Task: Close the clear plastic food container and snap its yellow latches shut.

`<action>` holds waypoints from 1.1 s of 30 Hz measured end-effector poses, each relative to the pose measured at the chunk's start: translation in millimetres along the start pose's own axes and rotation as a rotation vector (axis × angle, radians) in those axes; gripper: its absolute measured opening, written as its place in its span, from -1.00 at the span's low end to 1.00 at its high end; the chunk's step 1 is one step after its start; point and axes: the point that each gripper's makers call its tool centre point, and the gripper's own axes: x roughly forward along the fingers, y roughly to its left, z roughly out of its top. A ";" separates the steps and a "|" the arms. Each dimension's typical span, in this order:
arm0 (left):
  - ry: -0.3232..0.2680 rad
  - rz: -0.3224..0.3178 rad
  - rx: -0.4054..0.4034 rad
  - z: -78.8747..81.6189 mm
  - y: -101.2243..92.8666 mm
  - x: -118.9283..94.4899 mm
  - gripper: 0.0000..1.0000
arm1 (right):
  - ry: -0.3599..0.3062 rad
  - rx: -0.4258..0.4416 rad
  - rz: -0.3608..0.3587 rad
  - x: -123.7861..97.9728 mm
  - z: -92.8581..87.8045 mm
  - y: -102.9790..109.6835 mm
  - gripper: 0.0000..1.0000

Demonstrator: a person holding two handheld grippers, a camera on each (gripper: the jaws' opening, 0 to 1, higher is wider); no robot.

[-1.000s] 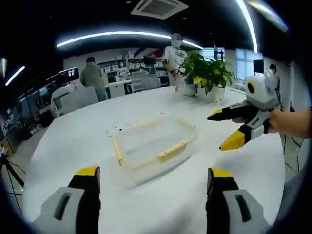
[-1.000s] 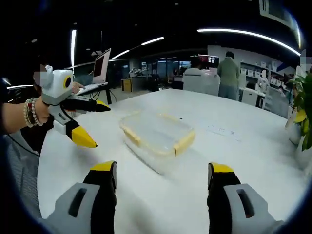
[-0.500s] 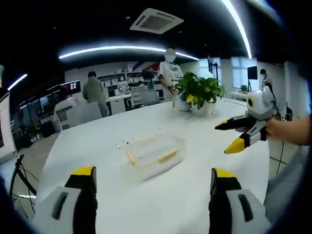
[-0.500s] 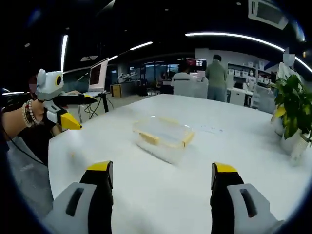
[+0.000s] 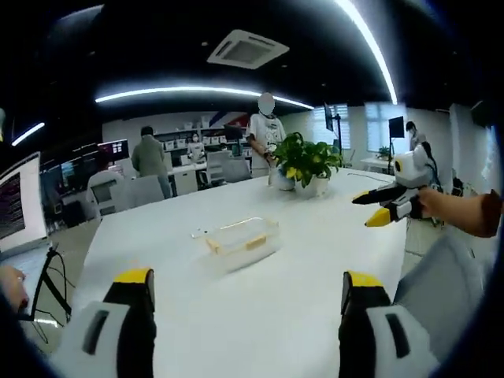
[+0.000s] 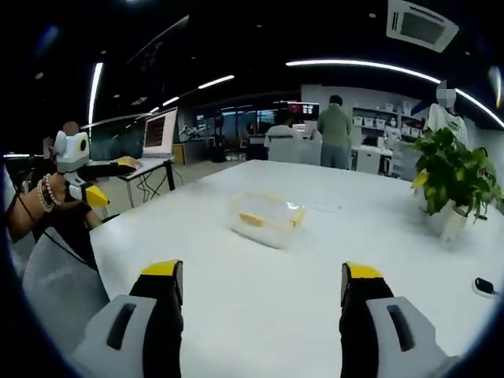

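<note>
Clear container (image 5: 236,239) lies on white table (image 5: 276,299), lid on; left gripper (image 5: 246,295) and right gripper (image 6: 260,285) spread, well apart from it.

Place: open-plan office.
Ceiling: dark, with long curved light strips (image 5: 189,93) and a square air-conditioning vent (image 5: 247,49).
Furniture: large white table (image 6: 260,276) in front; desks and office chairs (image 5: 118,189) behind it.
Screens: monitor (image 6: 158,131) on a side desk, edge of another screen (image 5: 17,206) close by, wall display (image 5: 110,150) further back.
Storage: white shelving (image 6: 378,122) along the back wall.
People: several standing (image 5: 150,155) or seated among the desks.
Greenery: potted plant (image 5: 305,161) on the table.
</note>
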 end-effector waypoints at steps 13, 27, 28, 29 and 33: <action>0.051 0.038 -0.005 -54.8 -18.4 -57.7 0.86 | 0.080 -0.026 -0.111 -47.8 -47.6 25.3 0.54; 0.031 0.004 -0.242 -80.4 -40.6 -63.8 0.78 | 0.068 0.002 -0.155 -49.3 -64.0 27.3 0.52; 0.015 0.011 -0.244 -78.6 -38.6 -62.7 0.77 | 0.061 0.013 -0.155 -48.5 -64.6 26.8 0.52; 0.016 0.012 -0.232 -79.7 -38.4 -62.3 0.76 | 0.067 0.016 -0.154 -48.4 -65.8 26.3 0.51; 0.055 0.024 -0.169 -86.6 -40.9 -60.2 0.73 | 0.055 0.046 -0.151 -48.7 -66.4 25.4 0.49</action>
